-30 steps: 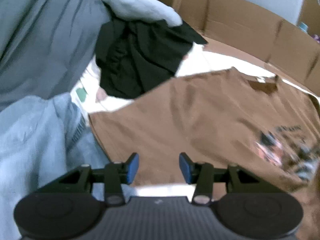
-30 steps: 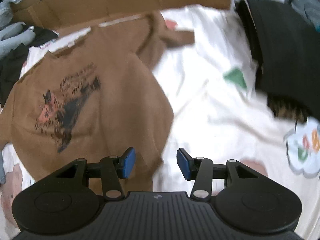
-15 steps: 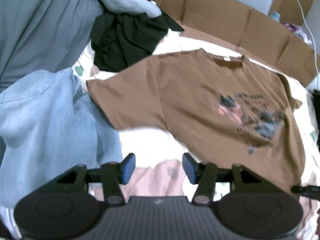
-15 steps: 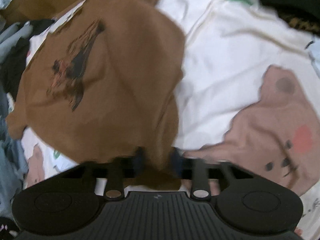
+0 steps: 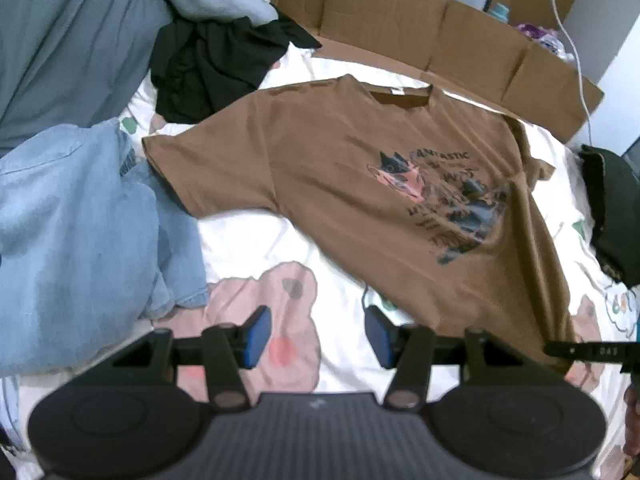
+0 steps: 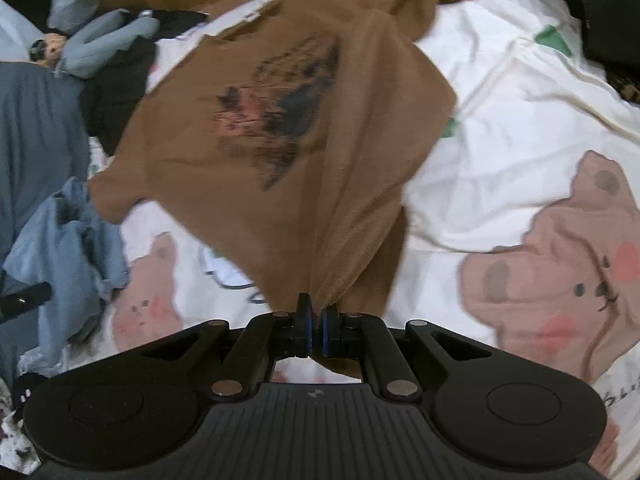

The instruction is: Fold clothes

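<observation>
Brown T-shirt [image 5: 360, 184] spread print-side up across the middle of a white bedsheet [image 5: 256, 240] patterned with pink bears, collar toward the far edge where flattened cardboard [image 5: 420, 28] lines the bed. Lower hem bunched and pinched between the closed blue pads of the right gripper [image 6: 314, 334], cloth drawn up in taut folds from that point, rest of the shirt lying slack. One sleeve reaching toward the left side of the bed, touching a heap of light blue denim [image 5: 72, 220]. Black garment [image 5: 216, 64] crumpled beyond that sleeve near the far left corner, grey-blue clothing [image 5: 64, 36] piled beside it. Another dark garment [image 5: 612, 216] at the right edge of the bed, apart from the shirt. Left gripper [image 5: 316, 330] held over the near part of the sheet, above a pink bear, fingers wide apart, gripping nothing, just clear of the shirt's lower edge. Tip of the right gripper visible at the shirt's near right corner in the left wrist view.
</observation>
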The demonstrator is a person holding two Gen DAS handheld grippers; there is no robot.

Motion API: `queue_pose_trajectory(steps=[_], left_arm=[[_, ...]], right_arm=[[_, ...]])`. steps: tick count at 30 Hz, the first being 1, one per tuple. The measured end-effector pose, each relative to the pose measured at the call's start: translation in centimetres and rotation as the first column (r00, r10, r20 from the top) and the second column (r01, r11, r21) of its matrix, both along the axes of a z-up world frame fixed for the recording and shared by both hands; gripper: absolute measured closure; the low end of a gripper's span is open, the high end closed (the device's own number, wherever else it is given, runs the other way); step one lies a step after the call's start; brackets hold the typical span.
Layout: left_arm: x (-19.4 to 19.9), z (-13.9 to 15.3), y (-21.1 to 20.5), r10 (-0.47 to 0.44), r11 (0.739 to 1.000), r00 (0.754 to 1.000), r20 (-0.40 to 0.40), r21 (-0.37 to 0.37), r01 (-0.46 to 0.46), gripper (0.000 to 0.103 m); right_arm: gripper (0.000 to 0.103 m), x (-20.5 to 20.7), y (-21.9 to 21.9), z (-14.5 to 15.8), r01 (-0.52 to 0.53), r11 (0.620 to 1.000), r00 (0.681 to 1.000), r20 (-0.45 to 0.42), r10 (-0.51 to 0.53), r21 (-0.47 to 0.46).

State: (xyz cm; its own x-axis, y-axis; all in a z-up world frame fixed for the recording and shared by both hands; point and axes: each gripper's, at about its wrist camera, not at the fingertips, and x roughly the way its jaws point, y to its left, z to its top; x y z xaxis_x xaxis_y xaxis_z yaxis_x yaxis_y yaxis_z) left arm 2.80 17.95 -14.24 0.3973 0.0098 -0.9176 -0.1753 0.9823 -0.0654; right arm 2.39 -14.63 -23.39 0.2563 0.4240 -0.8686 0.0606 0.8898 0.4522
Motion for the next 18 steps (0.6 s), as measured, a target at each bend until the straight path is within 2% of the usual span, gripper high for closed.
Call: queue_pose_trajectory(steps=[4,11,15,18], left_arm=[[-0.9,0.2,0.4,0.014,1.000,1.000,-0.002,-0.022,-0.014,0.048],[-1.0,-2.2,0.8,0.059,0.991,0.997,-0.040,-0.118,-0.063,0.048],[-0.2,-3.5,0.2,0.080,0.971,0.995,-0.053,-0.220,-0.090,0.046],[0.8,-4.6,-0.8,0.093,0.944,0.994,-0.065,-0.313,-0.109,0.044]], right_arm=[[0.101,0.0,2.3,1.3,-0.047,0.999,0.999,0.028,0.046,0.021],[0.101,1.0,4.5,2.7,-0.048,0.996,0.996,0.075,0.042,0.077],[0.101,2.8,4.7,3.0,-0.036,0.991,0.995,0.096,0.023,0.131],[0.101,4.3,4.5,2.8,-0.018,0.984,0.995,0.103,0.000,0.177]])
